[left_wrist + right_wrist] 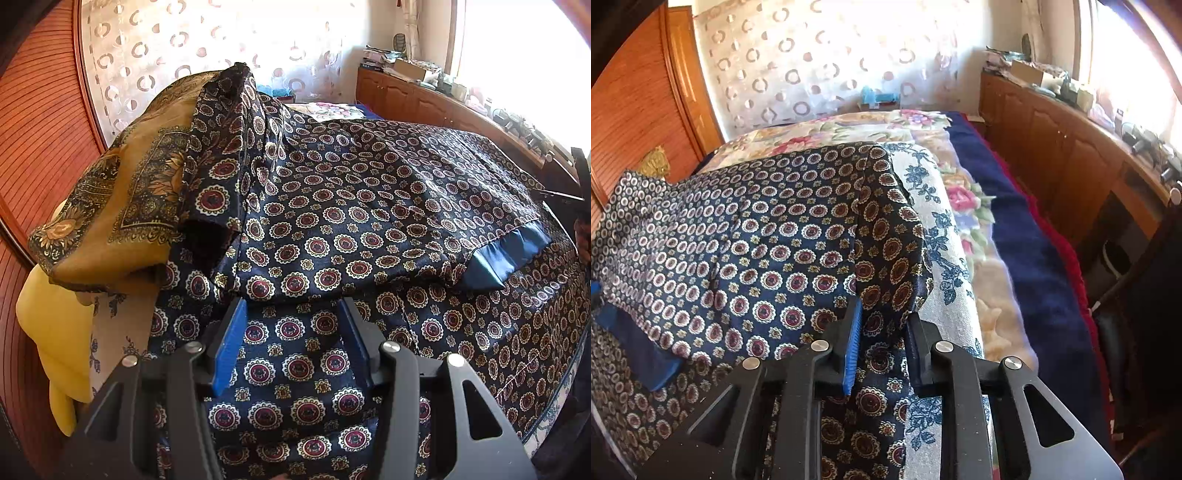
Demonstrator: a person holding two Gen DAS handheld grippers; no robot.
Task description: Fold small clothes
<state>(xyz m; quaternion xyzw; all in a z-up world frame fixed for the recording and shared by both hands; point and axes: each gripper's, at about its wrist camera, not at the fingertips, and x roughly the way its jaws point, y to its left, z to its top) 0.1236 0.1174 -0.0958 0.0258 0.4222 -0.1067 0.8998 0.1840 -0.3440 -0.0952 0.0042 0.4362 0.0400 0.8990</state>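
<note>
No writing, label, brand, number or sign can be read in either view. The navy garment carries only a medallion print, and the clutter on the wooden cabinet is too small to read.

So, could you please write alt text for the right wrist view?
The right tongs are closed on the edge of a navy medallion-print garment spread over a floral-covered bed. A wooden cabinet runs along the right, under a bright window.
</note>
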